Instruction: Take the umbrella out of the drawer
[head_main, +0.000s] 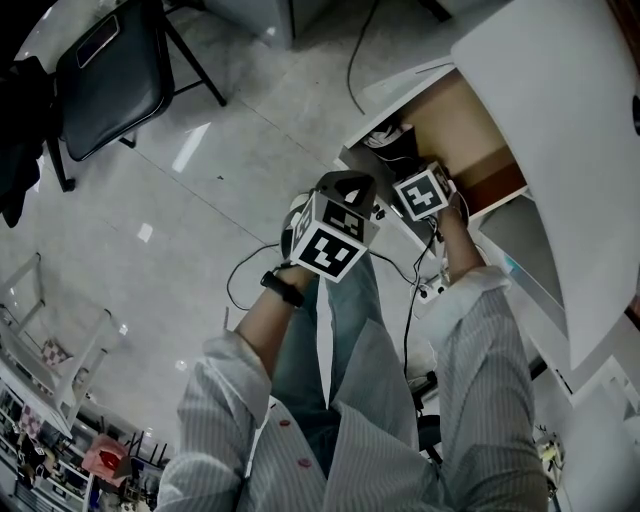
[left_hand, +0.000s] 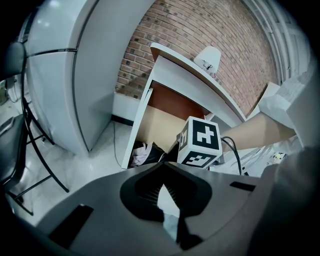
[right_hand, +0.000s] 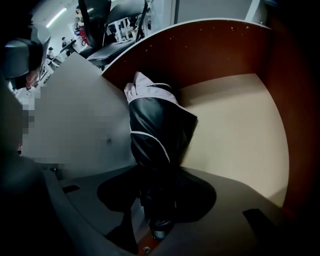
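The folded black umbrella (right_hand: 157, 130), with pink-white trim, lies in the open drawer (right_hand: 235, 125) against its left wall. My right gripper (right_hand: 157, 200) points straight down into the drawer. The umbrella's black handle (right_hand: 159, 220) sits between its jaws, and a thin light gap shows on the handle's left side. In the head view the right gripper (head_main: 418, 190) hangs over the drawer (head_main: 470, 130), with the umbrella (head_main: 395, 140) just beyond it. My left gripper (head_main: 345, 190) (left_hand: 162, 172) waits beside it outside the drawer, fingertips together and holding nothing.
A white desk top (head_main: 560, 150) overhangs the drawer on the right. Cables (head_main: 415, 290) trail across the tiled floor by the person's legs. A black folding chair (head_main: 110, 70) stands at the far left. A brick wall (left_hand: 200, 35) and a white cabinet (left_hand: 65, 75) stand behind.
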